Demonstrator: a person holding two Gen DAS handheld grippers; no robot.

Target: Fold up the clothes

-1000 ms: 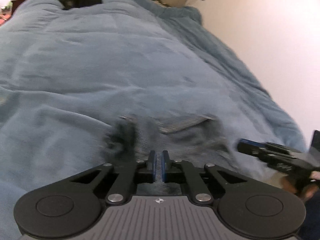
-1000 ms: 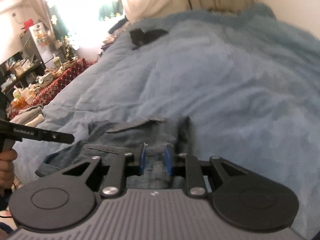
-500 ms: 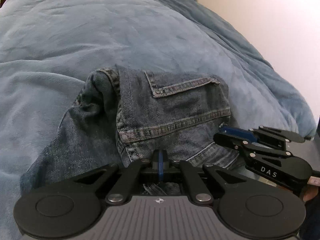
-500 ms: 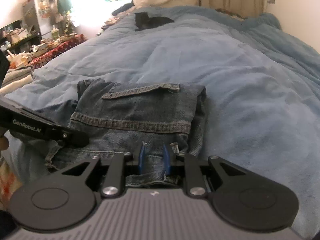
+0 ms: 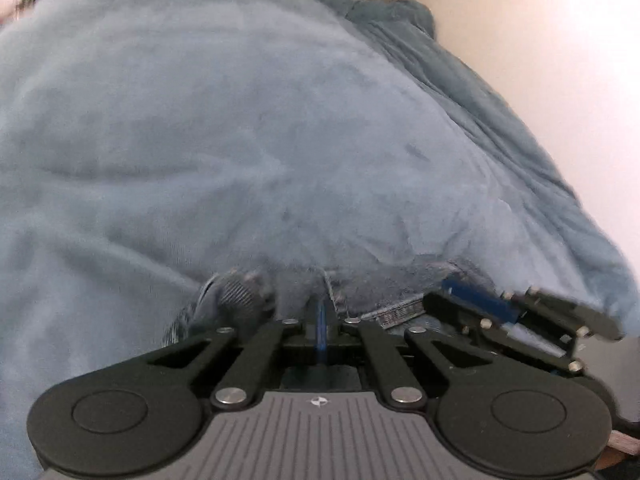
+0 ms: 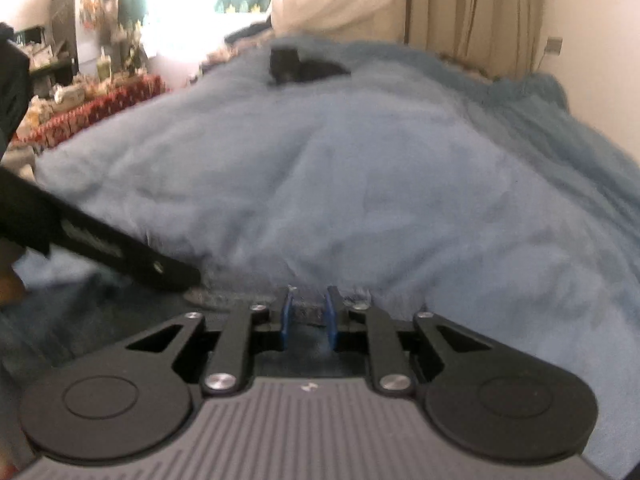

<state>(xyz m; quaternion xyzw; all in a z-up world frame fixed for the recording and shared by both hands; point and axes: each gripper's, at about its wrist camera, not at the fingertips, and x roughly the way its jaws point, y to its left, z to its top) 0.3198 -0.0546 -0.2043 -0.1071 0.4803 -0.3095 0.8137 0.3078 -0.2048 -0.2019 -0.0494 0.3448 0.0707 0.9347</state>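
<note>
1. A blue bed cover (image 5: 248, 128) is filling both views, spreading from the near edge to the far wall, and it is carrying everything — the folding is taking place on the bed.

2. The jeans (image 5: 400, 304) are lying bunched at the near edge of the bed, right under both tools. Only a strip of denim with a stitched seam is showing past the fingers in the left wrist view; in the right wrist view the jeans (image 6: 240, 300) are showing as a dark blurred band.

3. The denim strip is running left to right across the scene, so its long axis is lying crosswise to the way both tools are pointing, with the open bed stretching away on the far side. In my judgement, the coming move is turning on that: a fold would be carrying the held edge toward the far side.

4. The left hand-held gripper (image 5: 322, 312) is pinching down to a thin slit, with denim seemingly caught at the tips.

5. The right hand-held gripper (image 6: 308, 304) is sitting just beside it on the right. Its jaws have just been closing and are now standing narrow, with a bit of denim between the blue pads — whether they are pressing it I cannot tell through the blur.

6. Both tools are sitting equally near the jeans — neither hand is needing a reach.
</note>
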